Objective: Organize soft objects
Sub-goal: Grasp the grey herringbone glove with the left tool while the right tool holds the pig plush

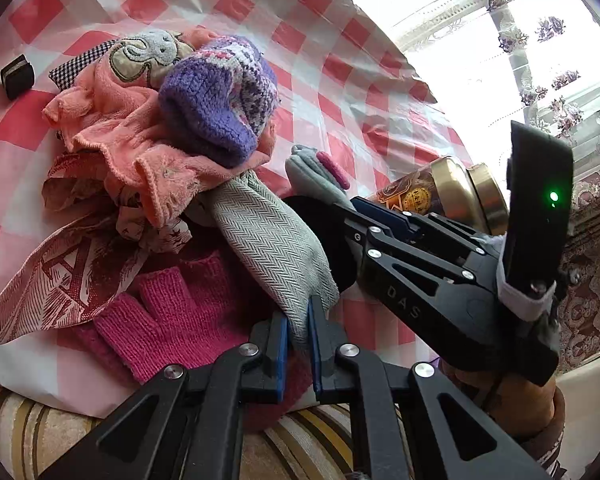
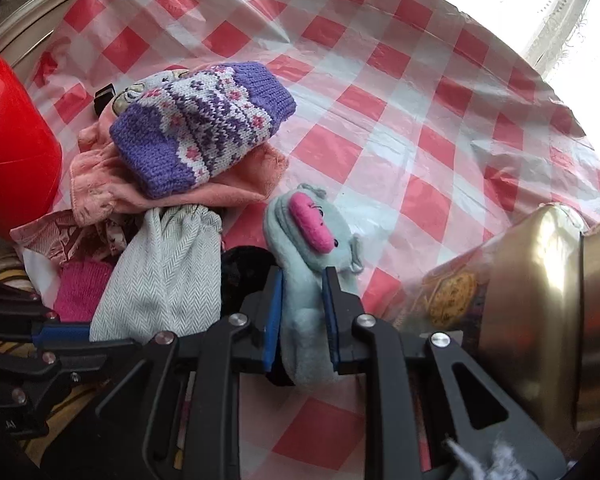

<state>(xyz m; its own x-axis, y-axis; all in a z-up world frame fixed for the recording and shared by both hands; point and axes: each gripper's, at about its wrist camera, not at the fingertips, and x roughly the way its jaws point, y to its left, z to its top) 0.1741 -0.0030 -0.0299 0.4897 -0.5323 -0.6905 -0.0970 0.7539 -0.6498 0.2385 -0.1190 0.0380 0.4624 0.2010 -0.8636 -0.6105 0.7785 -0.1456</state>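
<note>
On the checked bench (image 2: 400, 128), the left hand-held gripper (image 1: 298, 344) pinches the near end of the grey herringbone pouch (image 1: 272, 248), which lies at 5 o'clock of the purple knit hat (image 1: 216, 100) topping the pile. The right hand-held gripper (image 2: 302, 320) clamps the pale-blue plush sock (image 2: 312, 248), at 3 o'clock of that pouch, with the gold tin (image 2: 540, 300) at its 3 o'clock.

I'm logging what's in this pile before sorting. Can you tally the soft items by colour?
Purple: 1, knit hat
Pink or peach: 2, peach cloth, magenta glove
Grey: 2, herringbone pouch in the left gripper, plush sock in the right gripper
Red print: 1, printed cloth
Checked: 1, houndstooth cloth
Total: 7
</note>
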